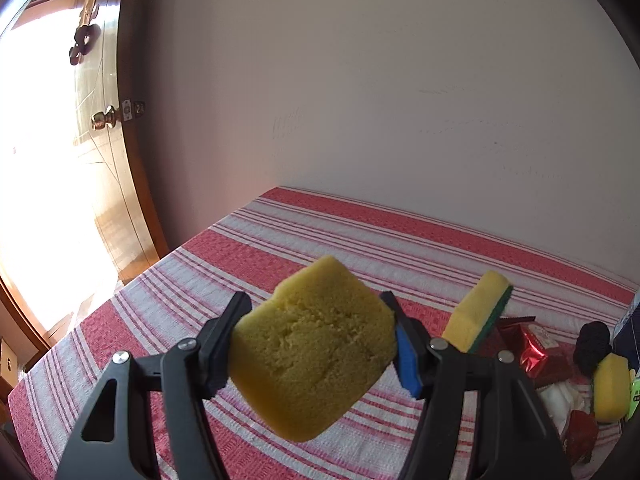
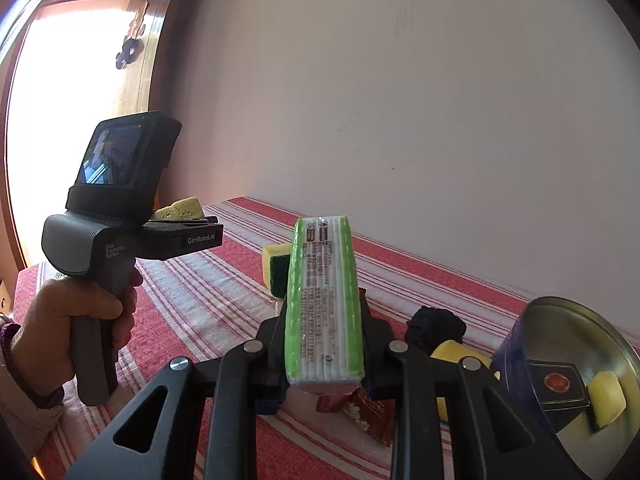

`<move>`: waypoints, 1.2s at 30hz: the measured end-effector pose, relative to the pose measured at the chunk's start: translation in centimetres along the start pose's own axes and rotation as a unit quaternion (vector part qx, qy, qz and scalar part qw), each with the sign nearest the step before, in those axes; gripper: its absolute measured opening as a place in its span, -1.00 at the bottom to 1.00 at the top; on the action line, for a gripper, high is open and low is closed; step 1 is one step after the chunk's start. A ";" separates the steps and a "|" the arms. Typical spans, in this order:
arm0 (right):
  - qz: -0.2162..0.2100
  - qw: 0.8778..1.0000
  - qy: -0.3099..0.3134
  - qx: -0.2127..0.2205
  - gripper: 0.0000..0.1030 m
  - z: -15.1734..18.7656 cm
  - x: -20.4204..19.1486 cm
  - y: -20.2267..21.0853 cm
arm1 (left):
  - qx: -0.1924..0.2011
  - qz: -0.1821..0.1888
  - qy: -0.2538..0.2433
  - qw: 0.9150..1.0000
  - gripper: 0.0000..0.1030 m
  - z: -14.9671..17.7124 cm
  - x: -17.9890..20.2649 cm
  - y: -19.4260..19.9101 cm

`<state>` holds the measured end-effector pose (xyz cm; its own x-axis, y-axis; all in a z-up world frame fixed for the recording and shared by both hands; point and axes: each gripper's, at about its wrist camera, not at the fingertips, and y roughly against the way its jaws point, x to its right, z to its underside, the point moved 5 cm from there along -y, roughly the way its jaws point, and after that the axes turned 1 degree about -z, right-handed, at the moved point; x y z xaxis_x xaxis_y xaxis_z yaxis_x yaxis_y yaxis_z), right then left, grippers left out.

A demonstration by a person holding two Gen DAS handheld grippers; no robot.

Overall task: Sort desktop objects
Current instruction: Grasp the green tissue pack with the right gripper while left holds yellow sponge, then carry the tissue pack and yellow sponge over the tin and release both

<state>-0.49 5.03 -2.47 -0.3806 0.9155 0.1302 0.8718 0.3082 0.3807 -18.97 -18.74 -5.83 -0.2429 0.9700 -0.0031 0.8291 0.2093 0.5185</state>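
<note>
Both claws loaded: left claw point(image 1: 312, 344) clamps yellow foam sponge block point(image 1: 312, 356) mid-frame; right claw point(image 2: 324, 344) pinches green-white wrapped packet point(image 2: 324, 304). Round metal tin point(image 2: 576, 384), lower right, holds two items; several remain on striped counter point(image 1: 280, 248).

- Yellow sponge point(image 1: 312, 354)
- Yellow sponge with a green scouring side point(image 1: 478, 316)
- Green-and-white striped packet point(image 2: 324, 304)
- Red-and-white striped cloth point(image 1: 248, 248)
- Shiny red wrapper point(image 1: 534, 346)
- Silver tin point(image 2: 560, 316)
</note>
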 end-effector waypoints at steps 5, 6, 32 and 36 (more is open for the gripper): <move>0.017 1.000 0.003 0.010 -0.46 -0.4 -0.3 0.8 | 0.016 0.012 -0.017 1.000 0.28 0.8 1.7 2.3; 0.018 1.000 0.002 0.011 -0.45 -0.4 -0.3 0.8 | 0.019 0.016 -0.019 1.000 0.28 0.9 2.0 2.6; 0.075 0.997 -0.019 0.028 -0.45 1.1 3.3 4.7 | 0.012 0.097 -0.056 0.994 0.28 4.5 10.8 9.2; 0.087 0.995 -0.027 0.030 -0.45 1.1 3.8 5.2 | 0.013 0.104 -0.077 0.991 0.28 5.0 13.0 10.5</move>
<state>2.94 10.42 -0.96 -0.2057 0.9686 0.1398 0.9408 0.1564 0.3007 -10.93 -3.32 -4.73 0.0130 0.9995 -0.0297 0.8663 0.0035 0.4994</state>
